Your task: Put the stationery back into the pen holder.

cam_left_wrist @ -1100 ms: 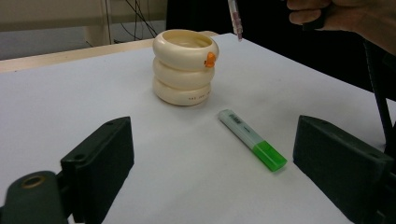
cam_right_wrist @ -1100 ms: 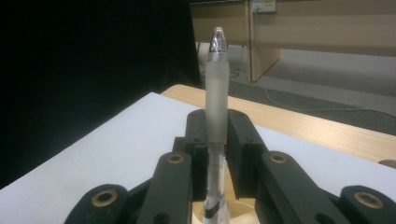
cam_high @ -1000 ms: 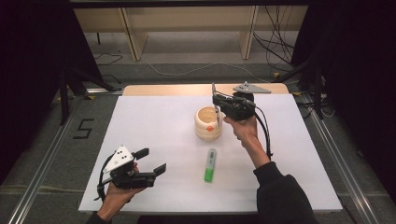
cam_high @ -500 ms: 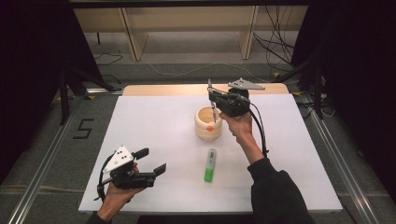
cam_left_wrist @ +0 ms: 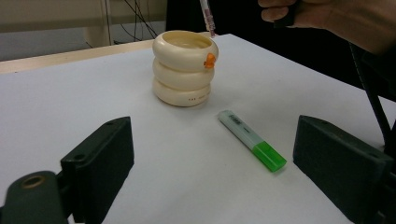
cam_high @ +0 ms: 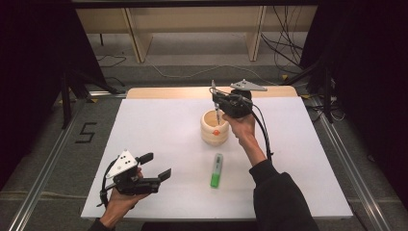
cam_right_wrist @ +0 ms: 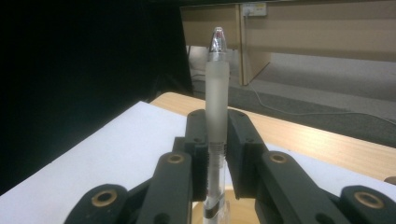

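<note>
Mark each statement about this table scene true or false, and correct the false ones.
1. The right gripper is shut on a pen. True.
2. The green highlighter stands inside the holder. False: it lies flat on the white table, in front of the cream ringed holder.
3. The left gripper holds the highlighter. False: its jaws are open and empty.
4. The pen hangs above the holder's opening. True.

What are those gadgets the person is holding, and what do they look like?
Each hand holds a black two-jaw gripper: the left gripper carries a white three-cornered plate with dark dots, the right gripper a grey one. Black cables trail from both. The right arm wears a dark sleeve.
</note>
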